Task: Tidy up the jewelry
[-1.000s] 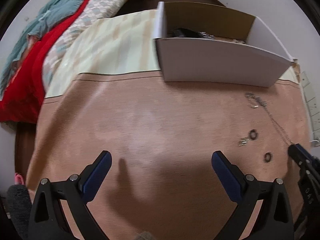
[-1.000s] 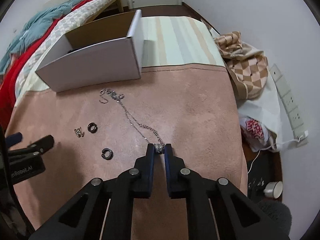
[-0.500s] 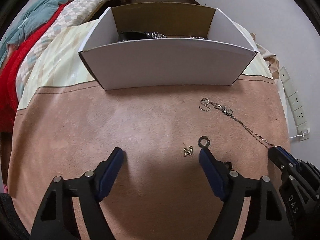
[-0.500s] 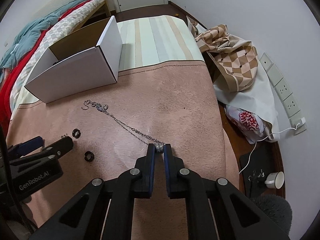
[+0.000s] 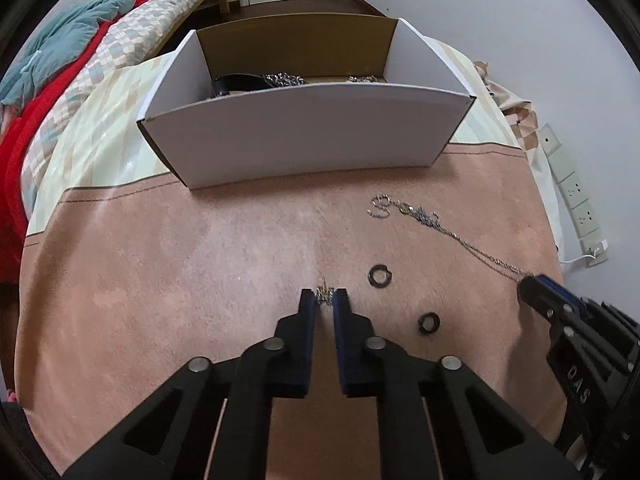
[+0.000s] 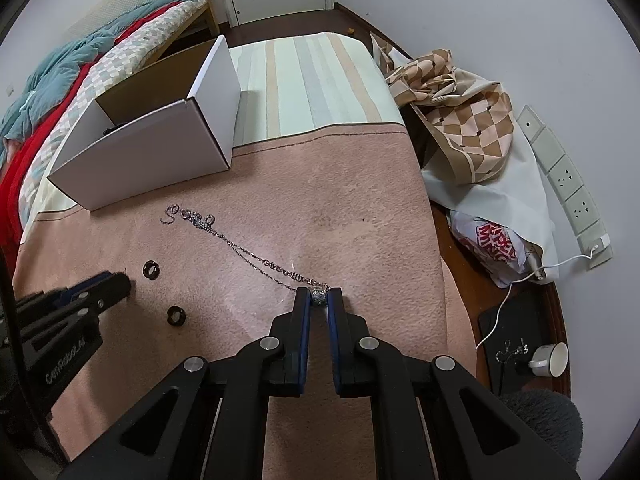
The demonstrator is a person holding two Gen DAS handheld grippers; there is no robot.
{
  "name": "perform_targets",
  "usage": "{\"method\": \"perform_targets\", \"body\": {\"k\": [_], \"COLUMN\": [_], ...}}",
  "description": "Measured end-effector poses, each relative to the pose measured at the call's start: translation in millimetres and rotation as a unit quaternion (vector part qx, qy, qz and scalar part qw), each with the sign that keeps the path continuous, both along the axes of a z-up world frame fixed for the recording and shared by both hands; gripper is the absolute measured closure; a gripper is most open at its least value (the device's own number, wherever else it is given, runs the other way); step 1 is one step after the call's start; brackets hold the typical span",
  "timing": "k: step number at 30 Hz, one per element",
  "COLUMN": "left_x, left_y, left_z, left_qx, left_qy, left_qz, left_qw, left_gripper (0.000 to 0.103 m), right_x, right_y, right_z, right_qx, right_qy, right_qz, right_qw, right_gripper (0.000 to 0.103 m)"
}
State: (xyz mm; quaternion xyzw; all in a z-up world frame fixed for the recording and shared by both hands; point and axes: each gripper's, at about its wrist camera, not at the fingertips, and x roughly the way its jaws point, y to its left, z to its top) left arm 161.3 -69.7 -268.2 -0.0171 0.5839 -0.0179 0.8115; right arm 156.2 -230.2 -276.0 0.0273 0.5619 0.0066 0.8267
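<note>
My left gripper (image 5: 324, 296) is shut on a small silver charm (image 5: 325, 294) on the pink cloth (image 5: 160, 272). My right gripper (image 6: 319, 294) is shut on the silver pendant (image 6: 320, 295) of a chain necklace (image 6: 240, 246), whose chain trails left across the cloth; the necklace also shows in the left wrist view (image 5: 424, 218). Two black rings (image 5: 379, 276) (image 5: 429, 322) lie between the grippers, also seen in the right wrist view (image 6: 152, 270) (image 6: 176, 316). A white cardboard box (image 5: 304, 132) holding jewelry stands behind.
The box shows in the right wrist view (image 6: 152, 152) at the cloth's far left. A striped mattress (image 6: 304, 80) lies behind. Checkered fabric and a plastic bag (image 6: 480, 184) lie off the right edge. Bedding (image 5: 60, 64) lies at the left.
My left gripper moved right and forward, then closed on the small charm. My right gripper kept hold of the pendant and shifted slightly, dragging the chain.
</note>
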Motion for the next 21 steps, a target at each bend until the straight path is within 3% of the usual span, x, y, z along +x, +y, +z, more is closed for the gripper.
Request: {"method": "perform_targets", "body": {"k": [8, 21], "left_x": [-9.6, -2.1], "left_y": [16.5, 58.0], "left_z": [19.1, 90.8], "left_qx": [-0.030, -0.077], "left_qy": [-0.004, -0.048], "left_qz": [0.001, 0.015], "left_qw": [0.9996, 0.9958], "left_gripper": [0.099, 0.099], "right_x": [-0.6, 14.7], "right_y": [4.1, 20.9], "right_z": [26.2, 121.0], "right_qx": [0.022, 0.091], "right_qy": [-0.021, -0.084], "right_qz": [0.010, 0.051], "right_qw": [0.999, 0.991], "right_gripper": [0.094, 0.094]}}
